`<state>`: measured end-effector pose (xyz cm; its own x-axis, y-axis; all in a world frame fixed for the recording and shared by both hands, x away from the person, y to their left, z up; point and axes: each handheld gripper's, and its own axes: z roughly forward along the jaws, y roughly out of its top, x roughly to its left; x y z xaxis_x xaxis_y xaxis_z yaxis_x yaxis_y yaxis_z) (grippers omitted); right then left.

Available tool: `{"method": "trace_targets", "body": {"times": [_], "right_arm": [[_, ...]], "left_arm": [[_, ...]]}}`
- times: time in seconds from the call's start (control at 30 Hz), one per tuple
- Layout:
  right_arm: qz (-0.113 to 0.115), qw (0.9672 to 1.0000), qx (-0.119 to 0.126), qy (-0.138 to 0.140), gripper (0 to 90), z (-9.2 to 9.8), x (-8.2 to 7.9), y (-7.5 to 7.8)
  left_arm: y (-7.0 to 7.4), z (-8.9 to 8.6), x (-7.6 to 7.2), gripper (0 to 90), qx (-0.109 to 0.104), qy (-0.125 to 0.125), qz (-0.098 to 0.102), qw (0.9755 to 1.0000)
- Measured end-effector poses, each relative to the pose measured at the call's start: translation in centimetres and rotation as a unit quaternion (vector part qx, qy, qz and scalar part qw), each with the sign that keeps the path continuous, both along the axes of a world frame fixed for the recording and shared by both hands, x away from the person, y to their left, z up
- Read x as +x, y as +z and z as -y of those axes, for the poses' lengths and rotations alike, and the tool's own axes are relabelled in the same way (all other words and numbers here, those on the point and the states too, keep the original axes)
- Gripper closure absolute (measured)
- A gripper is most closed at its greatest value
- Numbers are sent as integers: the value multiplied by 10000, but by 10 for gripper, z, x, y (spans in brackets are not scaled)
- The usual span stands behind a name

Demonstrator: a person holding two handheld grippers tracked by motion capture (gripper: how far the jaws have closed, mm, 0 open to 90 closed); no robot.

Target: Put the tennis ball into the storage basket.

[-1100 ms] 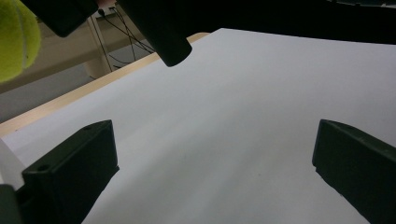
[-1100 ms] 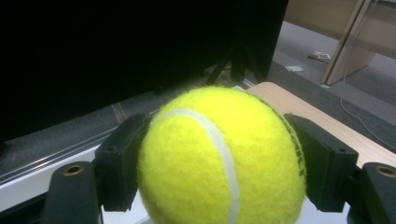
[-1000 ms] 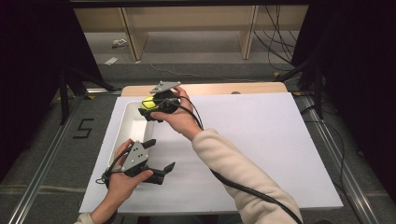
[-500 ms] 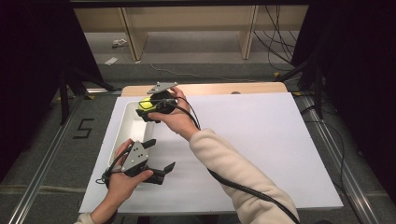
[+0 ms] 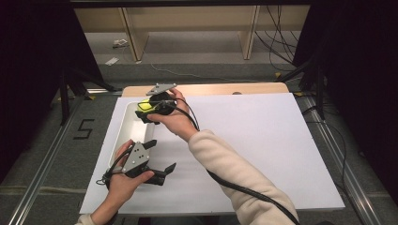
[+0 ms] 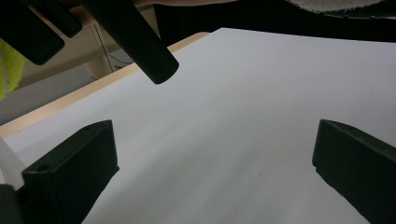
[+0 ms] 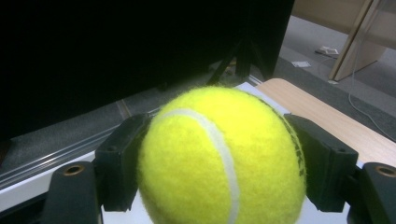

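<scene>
**Nearly there: ball carried over the tray**

Clamped between both jaws of the right hand-held gripper (image 5: 146, 111), the fuzzy yellow tennis ball (image 7: 222, 158) hangs above the far end of the long white plastic tray (image 5: 126, 129) at the left edge of the white tabletop board (image 5: 263, 140). The left hand-held gripper (image 5: 159, 161) rests near the tray's near end, jaws spread wide and holding nothing. Judging by this, the placing step is in hand: next, lower the ball into the tray, then release.
</scene>
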<state>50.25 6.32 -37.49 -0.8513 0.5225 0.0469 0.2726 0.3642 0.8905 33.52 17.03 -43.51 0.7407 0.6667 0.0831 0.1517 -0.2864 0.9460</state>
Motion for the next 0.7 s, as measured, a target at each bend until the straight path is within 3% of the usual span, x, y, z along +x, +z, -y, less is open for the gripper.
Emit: {"method": "trace_targets", "body": {"times": [0.7], "right_arm": [[6,10000,-26,50,268,-7,1,2]], "left_arm": [[0,-1,0,0,-3,5,0,10000]]}}
